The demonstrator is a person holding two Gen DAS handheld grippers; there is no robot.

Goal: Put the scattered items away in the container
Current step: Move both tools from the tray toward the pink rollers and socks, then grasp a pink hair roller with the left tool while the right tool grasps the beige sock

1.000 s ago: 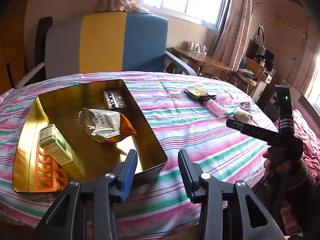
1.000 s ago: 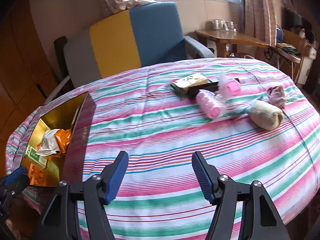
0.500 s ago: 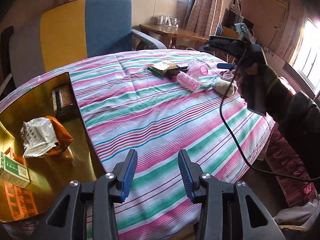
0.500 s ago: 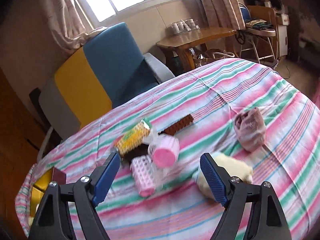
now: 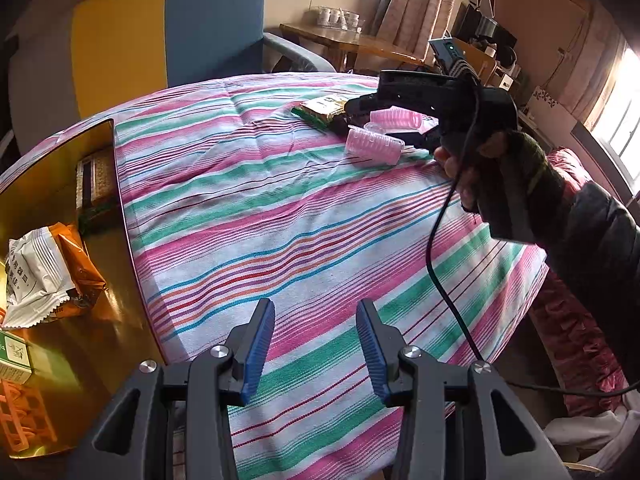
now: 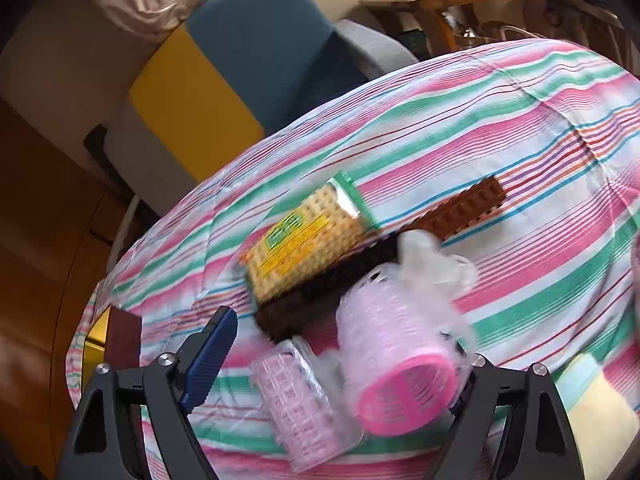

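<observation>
Two pink hair rollers in clear wrap lie on the striped tablecloth, the big roller [image 6: 400,360] beside the small roller [image 6: 300,400]. My right gripper [image 6: 344,344] is open, its jaws spread around both rollers; the right finger is hidden behind the big one. Past them lie a biscuit packet [image 6: 308,236], a dark brick plate [image 6: 332,292] and a brown brick plate [image 6: 460,208]. The left wrist view shows the right gripper [image 5: 384,124] over the rollers [image 5: 374,146], held by a hand. My left gripper [image 5: 316,344] is open and empty, low over the cloth, right of the gold tin [image 5: 116,200].
The tin holds a white-and-orange snack packet [image 5: 48,276], a green-white box [image 5: 12,356], an orange rack [image 5: 24,412] and a biscuit pack [image 5: 96,176]. A cream sock bundle [image 6: 600,412] lies right of the rollers. A black cable [image 5: 440,264] hangs over the table's right edge. An armchair [image 5: 180,28] stands behind.
My right gripper has moved forward and down until the rollers sit between its open jaws. My left gripper has swung right, so the tin has slid to the left edge of its view.
</observation>
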